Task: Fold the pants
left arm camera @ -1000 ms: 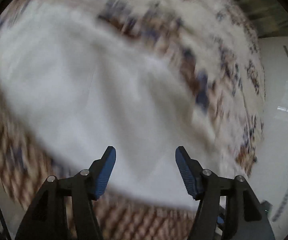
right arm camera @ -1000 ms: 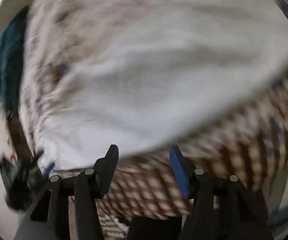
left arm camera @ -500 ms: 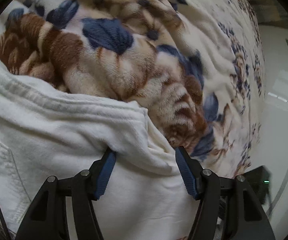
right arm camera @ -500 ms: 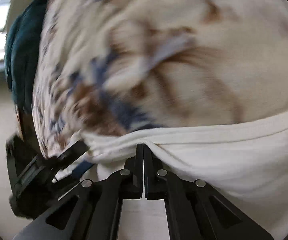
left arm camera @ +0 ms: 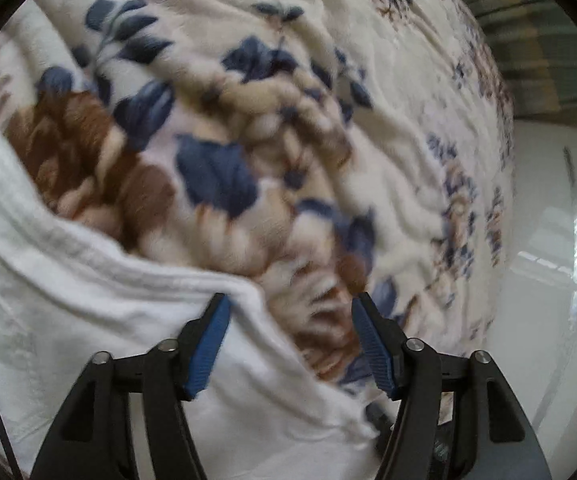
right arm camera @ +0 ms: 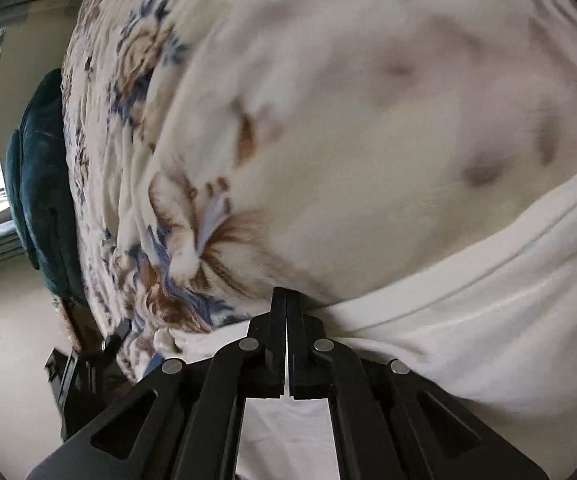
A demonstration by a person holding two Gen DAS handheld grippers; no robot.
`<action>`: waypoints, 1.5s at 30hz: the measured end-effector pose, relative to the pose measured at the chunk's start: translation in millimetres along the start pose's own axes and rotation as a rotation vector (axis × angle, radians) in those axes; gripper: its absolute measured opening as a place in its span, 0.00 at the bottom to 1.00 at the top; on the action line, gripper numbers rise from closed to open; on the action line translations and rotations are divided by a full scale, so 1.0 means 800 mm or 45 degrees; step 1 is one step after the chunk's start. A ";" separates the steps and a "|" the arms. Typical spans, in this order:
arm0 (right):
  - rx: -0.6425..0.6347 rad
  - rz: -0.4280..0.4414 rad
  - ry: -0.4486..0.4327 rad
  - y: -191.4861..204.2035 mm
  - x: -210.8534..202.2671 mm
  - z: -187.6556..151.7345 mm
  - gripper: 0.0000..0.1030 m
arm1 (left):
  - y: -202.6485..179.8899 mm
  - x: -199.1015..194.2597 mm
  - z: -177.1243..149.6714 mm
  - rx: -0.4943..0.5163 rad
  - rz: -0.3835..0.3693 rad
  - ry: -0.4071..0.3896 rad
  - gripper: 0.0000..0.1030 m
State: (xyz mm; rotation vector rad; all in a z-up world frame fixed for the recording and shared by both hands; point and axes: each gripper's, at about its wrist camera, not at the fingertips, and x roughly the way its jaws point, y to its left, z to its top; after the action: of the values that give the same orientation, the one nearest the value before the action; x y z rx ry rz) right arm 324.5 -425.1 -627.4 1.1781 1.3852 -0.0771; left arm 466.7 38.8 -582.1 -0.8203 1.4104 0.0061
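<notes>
White pants (left arm camera: 88, 320) lie on a floral blanket (left arm camera: 288, 100) on a bed. In the left wrist view, my left gripper (left arm camera: 290, 320) is open, and the hemmed corner of the pants lies between its blue pads (left arm camera: 208, 340). In the right wrist view, the pants (right arm camera: 488, 320) fill the lower right. My right gripper (right arm camera: 286, 300) is shut on the pants' edge, with white cloth running under the fingers.
The blanket (right arm camera: 328, 100) covers the bed in both views. A dark teal cushion (right arm camera: 40, 184) sits at the bed's left side by a window. A black device (right arm camera: 80, 372) stands on the pale floor (right arm camera: 4, 340). A glossy white floor (left arm camera: 548, 280) lies right of the bed.
Both grippers came down to the pants' edge. The right gripper closed on the cloth half a second ago and has lifted slightly. The left gripper stays open and has shifted a little.
</notes>
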 end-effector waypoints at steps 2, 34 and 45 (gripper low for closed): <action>-0.039 -0.008 0.023 -0.009 -0.015 -0.002 0.00 | -0.005 -0.004 0.002 0.000 0.004 -0.019 0.60; 0.318 0.371 -0.557 -0.363 -0.237 0.004 0.33 | -0.130 -0.002 -0.192 0.828 0.596 -0.171 0.91; 0.143 0.088 -0.778 -0.228 -0.310 -0.046 0.10 | -0.093 -0.027 -0.222 0.988 0.625 -0.120 0.91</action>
State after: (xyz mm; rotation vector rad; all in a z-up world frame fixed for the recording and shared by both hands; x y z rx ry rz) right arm 110.4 -629.3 -533.9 1.1647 0.8082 -0.4344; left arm 344.2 -95.9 -515.7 0.1687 1.3409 -0.1175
